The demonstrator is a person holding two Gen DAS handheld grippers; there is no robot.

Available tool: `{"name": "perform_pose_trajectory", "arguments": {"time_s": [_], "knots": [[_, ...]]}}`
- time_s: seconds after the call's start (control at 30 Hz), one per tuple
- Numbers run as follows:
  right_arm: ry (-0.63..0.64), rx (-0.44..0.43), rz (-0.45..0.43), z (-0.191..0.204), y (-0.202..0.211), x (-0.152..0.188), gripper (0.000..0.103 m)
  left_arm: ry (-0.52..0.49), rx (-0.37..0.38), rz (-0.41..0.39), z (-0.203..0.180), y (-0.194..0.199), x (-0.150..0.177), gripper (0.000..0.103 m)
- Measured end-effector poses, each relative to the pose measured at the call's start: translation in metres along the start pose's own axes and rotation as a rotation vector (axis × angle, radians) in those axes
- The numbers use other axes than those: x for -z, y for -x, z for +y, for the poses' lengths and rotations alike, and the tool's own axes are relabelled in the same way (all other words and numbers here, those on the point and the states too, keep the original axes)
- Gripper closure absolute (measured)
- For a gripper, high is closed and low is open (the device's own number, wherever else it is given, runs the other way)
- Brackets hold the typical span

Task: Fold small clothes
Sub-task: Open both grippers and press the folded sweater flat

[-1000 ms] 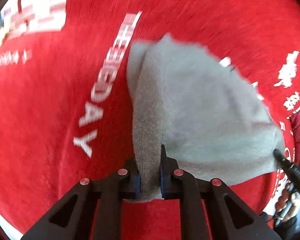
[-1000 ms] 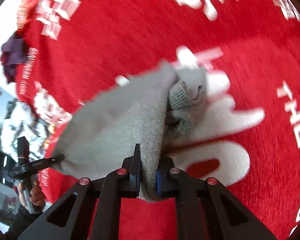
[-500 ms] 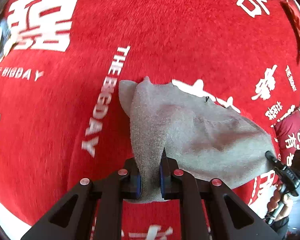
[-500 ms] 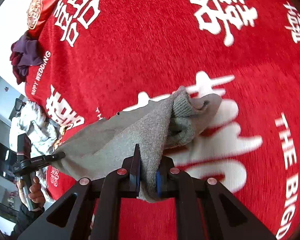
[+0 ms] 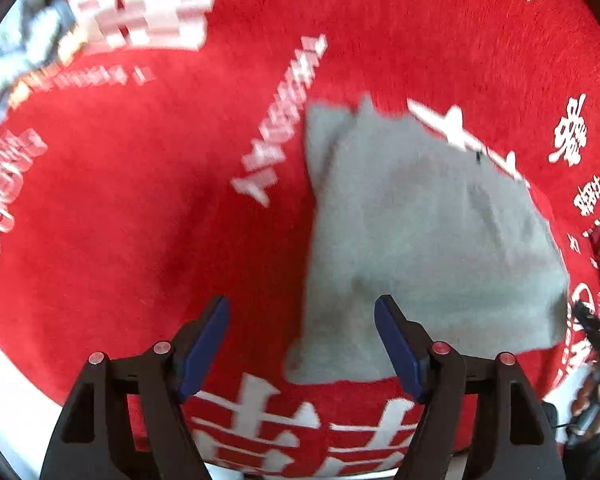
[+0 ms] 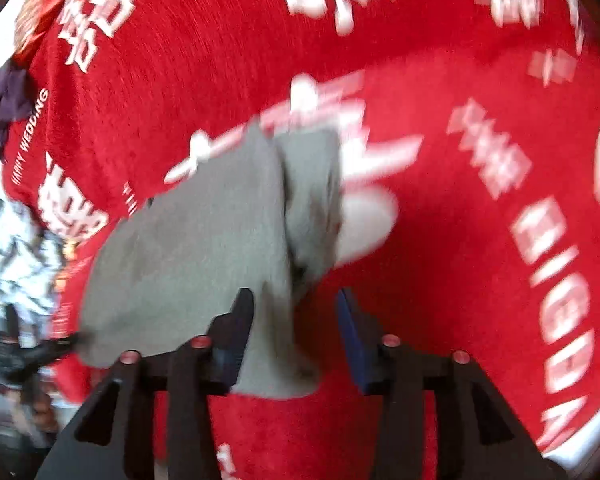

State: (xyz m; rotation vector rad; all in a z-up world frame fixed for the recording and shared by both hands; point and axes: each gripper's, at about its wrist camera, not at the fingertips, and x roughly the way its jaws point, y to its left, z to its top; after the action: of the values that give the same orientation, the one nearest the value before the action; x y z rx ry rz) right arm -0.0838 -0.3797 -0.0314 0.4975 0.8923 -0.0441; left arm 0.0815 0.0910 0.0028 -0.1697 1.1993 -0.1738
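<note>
Lying released on red cloth (image 5: 140, 220), grey garment (image 5: 420, 240), edges free.

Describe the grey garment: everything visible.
The grey garment is a small knit piece, plain and soft-looking, lying folded on the red cloth. One narrower part is tucked along its edge. The left gripper and right gripper have just been opening; its near corners sit between their jaws, released. Motion blur hides finer detail.

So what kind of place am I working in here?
Probably a home, perhaps a bedroom: a red plush cover printed with white wedding lettering serves as the work surface, a grey knit garment lies on it, and more clothes sit piled at its edge.
</note>
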Motion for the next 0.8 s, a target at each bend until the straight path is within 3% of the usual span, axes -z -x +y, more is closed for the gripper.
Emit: {"name": "perform_pose_trajectory", "arguments": {"time_s": [0.07, 0.13, 0.23, 0.37, 0.43, 0.57, 0.6, 0.7, 0.8], "knots": [[0.090, 0.024, -0.067, 0.020, 0.017, -0.008, 0.044, 0.000, 0.011, -0.046, -0.005, 0.016, -0.010, 0.028], [0.205, 0.014, -0.078, 0.049, 0.018, -0.014, 0.027, -0.047, 0.017, -0.076, -0.021, 0.022, -0.027, 0.028], [0.344, 0.037, -0.079, 0.076, 0.004, -0.025, 0.024, -0.099, -0.003, -0.101, -0.039, 0.017, -0.054, 0.028], [0.232, -0.045, -0.007, 0.061, -0.039, -0.073, 0.026, -0.065, 0.041, -0.037, -0.046, -0.018, -0.102, 0.028], [0.213, -0.028, 0.022, 0.056, -0.061, -0.092, 0.031, -0.062, 0.043, 0.010, -0.050, -0.041, -0.122, 0.028], [0.188, -0.025, 0.115, 0.052, -0.111, -0.117, 0.035, -0.112, 0.023, 0.077, -0.067, -0.077, -0.130, 0.028], [0.183, -0.035, 0.141, 0.052, -0.125, -0.120, 0.037, -0.125, 0.011, 0.083, -0.070, -0.083, -0.129, 0.028], [0.171, -0.024, 0.259, 0.050, -0.161, -0.112, 0.093, -0.154, -0.067, 0.123, -0.074, -0.108, -0.124, 0.028], [0.204, -0.040, 0.167, 0.056, -0.147, -0.116, 0.094, -0.132, -0.063, 0.104, -0.070, -0.113, -0.131, 0.028]]}}
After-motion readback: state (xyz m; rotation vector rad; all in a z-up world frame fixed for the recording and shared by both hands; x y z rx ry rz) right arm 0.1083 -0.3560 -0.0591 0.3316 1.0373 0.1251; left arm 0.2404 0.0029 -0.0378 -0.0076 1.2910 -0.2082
